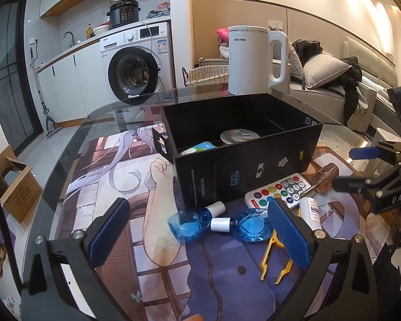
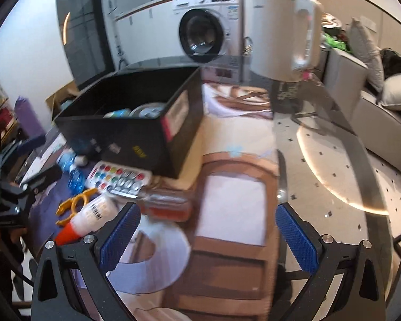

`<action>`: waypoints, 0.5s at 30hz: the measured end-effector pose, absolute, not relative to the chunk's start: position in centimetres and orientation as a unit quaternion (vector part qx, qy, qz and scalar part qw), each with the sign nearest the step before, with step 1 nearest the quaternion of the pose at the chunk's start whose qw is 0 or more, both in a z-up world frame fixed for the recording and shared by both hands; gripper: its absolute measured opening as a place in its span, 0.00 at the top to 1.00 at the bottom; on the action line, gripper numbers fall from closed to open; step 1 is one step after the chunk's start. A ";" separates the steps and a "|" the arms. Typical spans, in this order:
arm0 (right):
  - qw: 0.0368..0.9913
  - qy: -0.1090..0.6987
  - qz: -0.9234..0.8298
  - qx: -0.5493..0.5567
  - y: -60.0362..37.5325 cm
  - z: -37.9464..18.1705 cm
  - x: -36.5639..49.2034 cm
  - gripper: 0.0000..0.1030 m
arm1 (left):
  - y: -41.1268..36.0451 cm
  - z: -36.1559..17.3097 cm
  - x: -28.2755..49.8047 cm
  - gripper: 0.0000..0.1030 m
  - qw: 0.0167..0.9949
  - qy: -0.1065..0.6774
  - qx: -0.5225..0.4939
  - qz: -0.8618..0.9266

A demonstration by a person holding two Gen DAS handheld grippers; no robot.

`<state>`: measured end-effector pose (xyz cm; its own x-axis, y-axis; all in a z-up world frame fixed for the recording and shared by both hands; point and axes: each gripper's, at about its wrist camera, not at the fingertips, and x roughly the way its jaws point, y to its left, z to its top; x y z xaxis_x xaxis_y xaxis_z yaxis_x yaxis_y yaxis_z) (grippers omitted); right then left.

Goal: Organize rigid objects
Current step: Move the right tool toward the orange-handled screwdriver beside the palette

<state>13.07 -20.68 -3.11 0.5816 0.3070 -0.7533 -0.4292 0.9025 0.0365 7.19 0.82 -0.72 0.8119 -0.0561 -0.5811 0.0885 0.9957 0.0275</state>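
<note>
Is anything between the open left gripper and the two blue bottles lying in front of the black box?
Nothing visible blocks them. The left gripper is open, with the two blue bottles lying just ahead between its fingers. The yellow clip lies off to the right, and the black box stands behind.

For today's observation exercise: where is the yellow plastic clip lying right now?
In the left wrist view the yellow clip lies on the printed mat, lower right, beside the nearer blue bottle and below the white glue bottle.

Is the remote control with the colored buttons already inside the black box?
No, the remote control lies on the mat outside the black box, against its front wall beside the two blue bottles.
</note>
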 end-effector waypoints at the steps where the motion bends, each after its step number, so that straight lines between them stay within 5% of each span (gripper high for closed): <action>1: 0.884 0.410 0.211 -0.077 -20.3 -3.3 12.9 0.00 | 0.8 -0.7 7.2 0.00 0.951 0.305 0.027 -0.038; 15: 0.876 0.434 0.193 -0.084 -20.9 -4.5 14.2 0.00 | 0.8 -0.9 7.2 0.00 0.950 0.308 0.028 -0.040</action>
